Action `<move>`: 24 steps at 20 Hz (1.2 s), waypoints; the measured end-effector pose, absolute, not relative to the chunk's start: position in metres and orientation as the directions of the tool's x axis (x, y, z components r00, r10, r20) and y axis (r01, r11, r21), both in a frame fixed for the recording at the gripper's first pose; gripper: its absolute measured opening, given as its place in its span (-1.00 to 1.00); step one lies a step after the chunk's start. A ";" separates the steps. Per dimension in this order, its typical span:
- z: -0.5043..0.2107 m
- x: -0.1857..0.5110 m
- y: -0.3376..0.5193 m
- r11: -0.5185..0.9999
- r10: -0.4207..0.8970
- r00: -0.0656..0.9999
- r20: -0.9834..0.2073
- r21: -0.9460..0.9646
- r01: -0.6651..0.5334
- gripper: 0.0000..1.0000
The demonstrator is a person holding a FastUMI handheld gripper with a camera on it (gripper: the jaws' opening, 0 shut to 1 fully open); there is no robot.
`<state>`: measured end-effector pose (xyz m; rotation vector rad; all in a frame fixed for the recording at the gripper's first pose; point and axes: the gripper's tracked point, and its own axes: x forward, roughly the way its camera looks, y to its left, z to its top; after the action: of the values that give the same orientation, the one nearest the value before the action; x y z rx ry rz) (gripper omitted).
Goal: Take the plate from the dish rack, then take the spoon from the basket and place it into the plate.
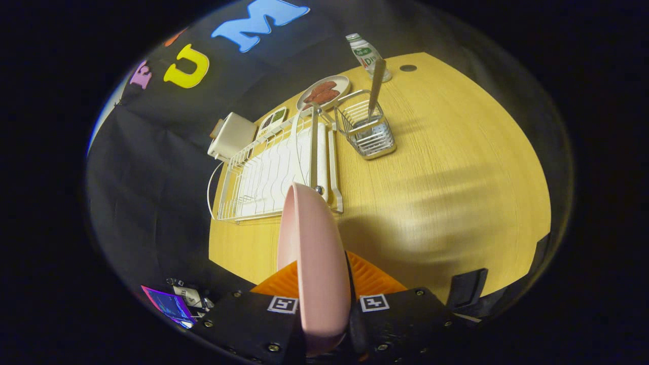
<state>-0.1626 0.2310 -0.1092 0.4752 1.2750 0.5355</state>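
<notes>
Pink plate (314, 263) stands on edge at bottom centre, clamped between the gripper's (324, 284) orange fingers (372, 279). Beyond it, mid-frame, sits the white dish rack (268, 177) on the wooden table (456, 177). Just right of the rack, the spoon (376, 86) stands upright in the wire basket (367, 134).

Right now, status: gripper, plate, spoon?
Gripper shut on pink round plate, held on edge above wooden table. White wire dish rack just beyond. Metal spoon upright in wire basket. Nothing between.
</notes>
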 end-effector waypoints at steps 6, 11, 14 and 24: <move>-0.152 -0.190 0.248 0.739 0.666 0.191 -0.721 0.672 -0.040 -0.40; -0.165 -0.194 0.273 0.675 0.729 0.191 -0.658 0.737 -0.035 -0.40; -0.176 -0.199 0.284 0.669 0.733 0.186 -0.654 0.743 -0.023 -0.40; -0.194 -0.211 0.347 0.577 0.807 0.152 -0.571 0.816 0.002 -0.40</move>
<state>-0.2108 0.3468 -0.1940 0.7867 1.3021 0.6718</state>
